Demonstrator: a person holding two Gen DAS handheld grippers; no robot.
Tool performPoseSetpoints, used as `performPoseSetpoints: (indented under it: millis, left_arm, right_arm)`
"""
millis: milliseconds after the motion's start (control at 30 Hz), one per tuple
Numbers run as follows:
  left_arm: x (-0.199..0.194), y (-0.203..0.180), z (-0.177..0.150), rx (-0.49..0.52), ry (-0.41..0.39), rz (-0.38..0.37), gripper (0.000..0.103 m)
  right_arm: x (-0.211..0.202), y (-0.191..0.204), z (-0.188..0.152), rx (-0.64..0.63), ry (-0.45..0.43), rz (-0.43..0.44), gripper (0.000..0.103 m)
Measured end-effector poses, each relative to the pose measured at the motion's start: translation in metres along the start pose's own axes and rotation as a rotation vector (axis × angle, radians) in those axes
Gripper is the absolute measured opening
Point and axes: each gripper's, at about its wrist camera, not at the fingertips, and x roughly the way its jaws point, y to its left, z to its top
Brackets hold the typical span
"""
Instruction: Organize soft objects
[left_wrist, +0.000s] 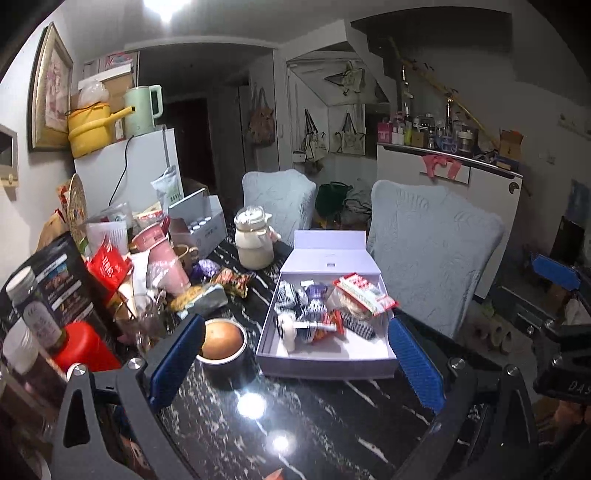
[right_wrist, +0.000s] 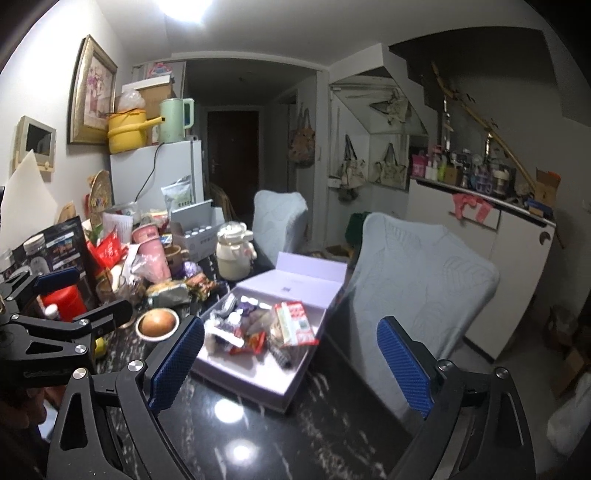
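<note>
While both the left gripper and right gripper stand wide apart and empty, the soft items lie inside the open lilac box on the dark marble table.

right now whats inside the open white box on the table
The white box holds striped black-and-white rolled socks, a red-and-white packet and a red wrapper. Anything beneath the pile is covered.
</note>
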Motion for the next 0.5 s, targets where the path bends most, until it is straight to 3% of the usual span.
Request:
performPoseSetpoints:
  millis: [500]
  left_arm:
    - [0.007,-0.001,-0.033,0.043,0.071,-0.046,0.101]
  right_arm:
    - [-0.008,0.010,-0.048,0.074,0.112,-0.039,0.096]
